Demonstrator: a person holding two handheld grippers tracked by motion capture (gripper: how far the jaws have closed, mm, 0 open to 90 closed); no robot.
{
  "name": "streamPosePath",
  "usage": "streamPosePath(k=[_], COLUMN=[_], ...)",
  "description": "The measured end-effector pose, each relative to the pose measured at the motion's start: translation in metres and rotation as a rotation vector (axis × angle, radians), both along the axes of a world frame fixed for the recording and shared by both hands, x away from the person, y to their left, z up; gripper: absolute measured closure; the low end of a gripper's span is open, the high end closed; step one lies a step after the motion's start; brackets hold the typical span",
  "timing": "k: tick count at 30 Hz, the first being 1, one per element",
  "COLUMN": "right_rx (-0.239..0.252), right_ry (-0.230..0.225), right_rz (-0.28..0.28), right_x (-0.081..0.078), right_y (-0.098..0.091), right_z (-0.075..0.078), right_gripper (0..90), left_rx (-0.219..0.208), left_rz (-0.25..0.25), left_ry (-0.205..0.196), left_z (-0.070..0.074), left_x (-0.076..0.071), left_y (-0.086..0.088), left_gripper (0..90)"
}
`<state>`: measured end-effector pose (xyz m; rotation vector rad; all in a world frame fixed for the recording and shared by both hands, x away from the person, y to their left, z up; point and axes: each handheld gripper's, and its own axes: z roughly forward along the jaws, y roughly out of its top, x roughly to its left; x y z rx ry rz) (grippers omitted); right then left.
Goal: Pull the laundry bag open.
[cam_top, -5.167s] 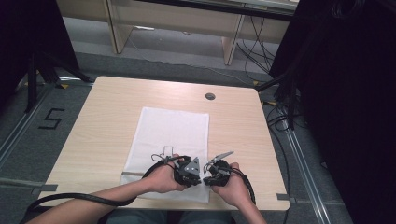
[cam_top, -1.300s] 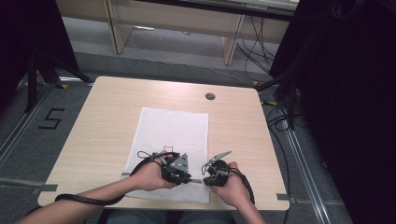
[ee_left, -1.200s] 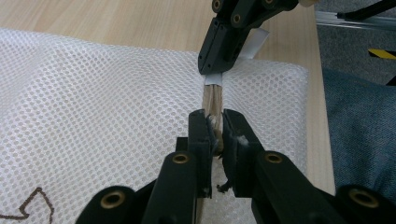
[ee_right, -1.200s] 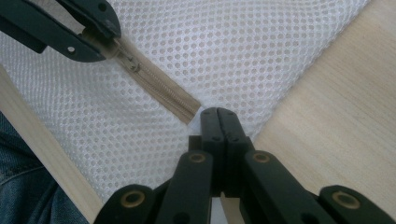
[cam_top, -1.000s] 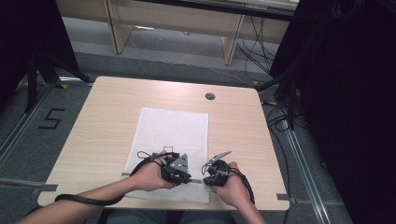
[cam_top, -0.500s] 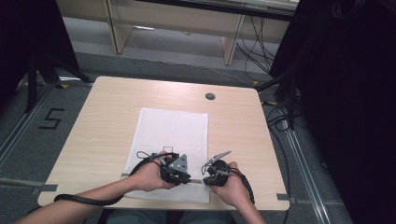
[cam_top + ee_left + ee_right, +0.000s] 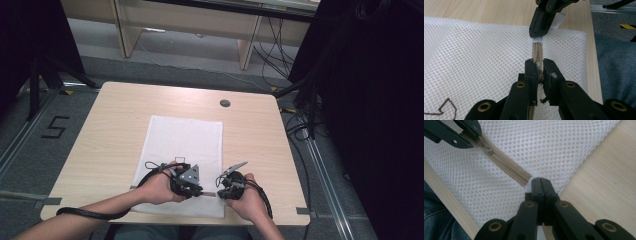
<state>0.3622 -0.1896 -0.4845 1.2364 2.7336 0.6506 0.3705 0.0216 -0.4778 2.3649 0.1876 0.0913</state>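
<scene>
White mesh laundry bag [image 7: 182,150] flat on pale wooden tabletop [image 7: 115,125]. Beige zipper [image 7: 504,165] pinched between left claw [image 7: 538,71]; right claw [image 7: 541,185] clamped shut on zipper's end, just beside.

The mesh bag [image 7: 486,45] was white with a fine pattern of round holes, its zipper [image 7: 506,165] beige, the desk [image 7: 115,125] pale wood-grain, and both grippers' jaws black.
</scene>
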Motion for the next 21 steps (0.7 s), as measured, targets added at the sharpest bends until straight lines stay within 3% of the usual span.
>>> streamPosePath(k=[5,6,8,14,15,20,21], right_rx=[-0.002,0.024,0.016,0.019,0.016,0.014,0.015], right_ry=[0.000,0.041,-0.001,0.000,0.027,0.028,0.029], right_rz=[-0.003,-0.039,0.010,0.006,-0.014,-0.016,-0.016], right_x=[-0.0005,-0.0038,-0.0011,-0.0009,-0.0022,-0.0023,-0.0023], right_y=[0.0008,0.0043,0.0021,0.0021,0.0029,0.0031,0.0032], right_z=[0.0002,0.0011,0.0004,0.0002,0.0011,0.0014,0.0012], right_gripper=[90.0,90.0,90.0,90.0,90.0,90.0,90.0], left_rx=[0.002,0.003,0.004,-0.010,-0.009,-0.010,-0.004], left_rz=[0.000,-0.002,-0.003,0.009,0.006,0.010,0.002], left_ry=[0.003,0.003,0.005,0.017,0.001,0.011,-0.004], left_z=[0.0004,0.0002,0.0000,0.0013,0.0013,0.0018,0.0023], left_x=[-0.0003,-0.0003,-0.0001,0.0001,0.0001,-0.0009,-0.0001], left_y=[0.0005,0.0007,0.0013,0.0055,0.0057,0.0075,0.0081], left_gripper=[81.9,81.9,81.9,81.9,81.9,81.9,81.9])
